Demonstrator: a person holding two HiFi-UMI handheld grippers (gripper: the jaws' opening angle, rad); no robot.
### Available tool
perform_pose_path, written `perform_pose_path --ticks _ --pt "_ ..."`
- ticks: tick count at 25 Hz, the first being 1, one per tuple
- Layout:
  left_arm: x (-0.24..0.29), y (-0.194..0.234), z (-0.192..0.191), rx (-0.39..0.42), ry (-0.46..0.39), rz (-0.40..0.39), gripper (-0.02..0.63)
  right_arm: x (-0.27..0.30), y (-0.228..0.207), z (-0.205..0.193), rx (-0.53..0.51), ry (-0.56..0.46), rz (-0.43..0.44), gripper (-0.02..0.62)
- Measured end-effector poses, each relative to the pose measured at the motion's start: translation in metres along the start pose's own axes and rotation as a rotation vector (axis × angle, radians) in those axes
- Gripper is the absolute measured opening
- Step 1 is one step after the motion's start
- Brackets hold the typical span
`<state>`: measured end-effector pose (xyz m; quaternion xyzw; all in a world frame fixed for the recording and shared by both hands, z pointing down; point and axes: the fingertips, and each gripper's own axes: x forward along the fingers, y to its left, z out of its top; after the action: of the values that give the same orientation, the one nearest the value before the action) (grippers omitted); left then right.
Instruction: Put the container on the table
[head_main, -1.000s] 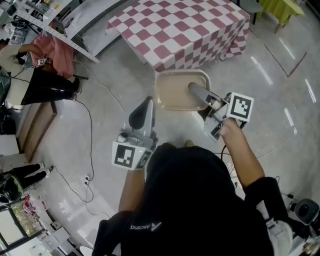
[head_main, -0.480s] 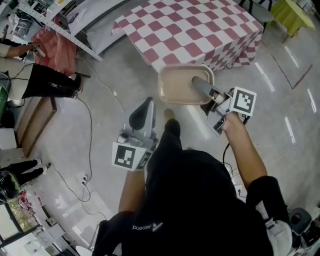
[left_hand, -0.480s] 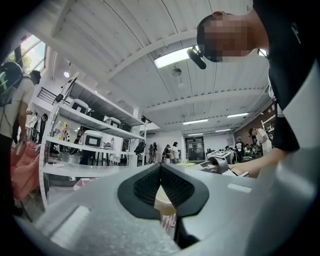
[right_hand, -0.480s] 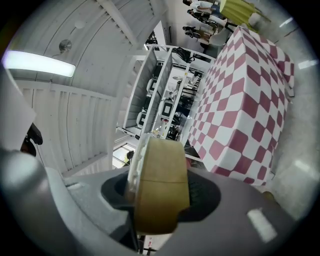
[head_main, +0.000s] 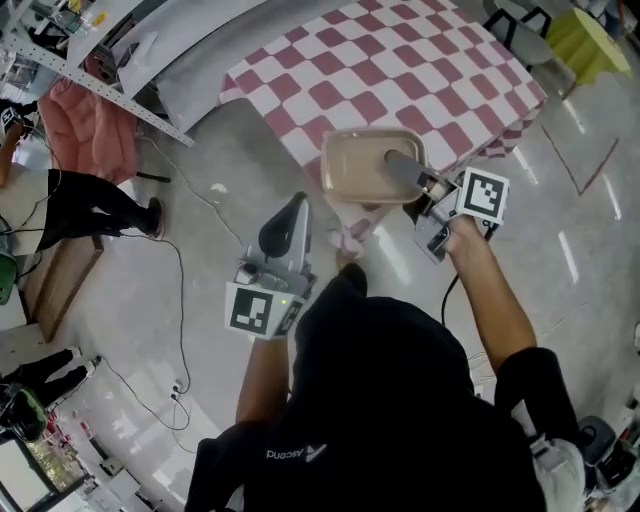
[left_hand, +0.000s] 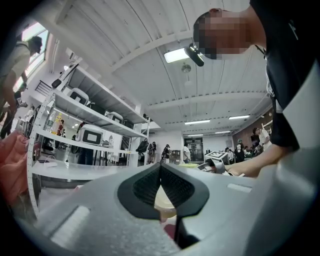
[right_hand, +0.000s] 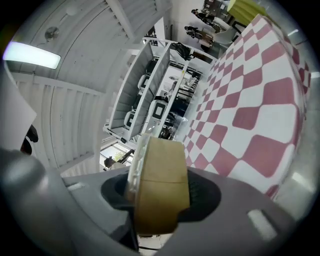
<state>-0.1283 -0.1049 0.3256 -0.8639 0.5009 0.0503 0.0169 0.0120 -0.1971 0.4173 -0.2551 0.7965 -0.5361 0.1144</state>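
Note:
A shallow beige container (head_main: 355, 172) hangs over the near edge of the table with the red-and-white checked cloth (head_main: 400, 70). My right gripper (head_main: 392, 158) is shut on its right rim, one jaw inside and one outside. In the right gripper view the container's wall (right_hand: 162, 165) fills the space between the jaws of the right gripper (right_hand: 160, 199), with the checked table (right_hand: 250, 100) stretching beyond. My left gripper (head_main: 296, 203) is held lower left of the container, apart from it, jaws together and empty. The left gripper (left_hand: 160, 167) points level toward the shelving.
Metal shelving (head_main: 90, 60) and a long grey counter (head_main: 190, 50) stand at the upper left. Other people (head_main: 90, 115) stand near the shelves. A cable (head_main: 182, 270) trails over the glossy floor. A yellow-green table (head_main: 590, 25) and a stool (head_main: 520, 15) are at the upper right.
The person has walked toward the checked table, carrying both grippers forward. The container, earlier over bare floor, now hangs over the table's near edge.

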Motion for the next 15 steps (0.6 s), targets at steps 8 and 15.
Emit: perform_pose_path --ticks 8,15 --pt "0.056 0.085 -0.011 -0.029 0.024 -0.005 0.009 0.097 -0.047 0.051 -0.029 0.072 -0.121 0.193" --pt "0.08 0.117 -0.025 -0.03 0.066 0.043 0.009 0.159 -0.077 0.065 -0.033 0.193 -0.098 0.195"
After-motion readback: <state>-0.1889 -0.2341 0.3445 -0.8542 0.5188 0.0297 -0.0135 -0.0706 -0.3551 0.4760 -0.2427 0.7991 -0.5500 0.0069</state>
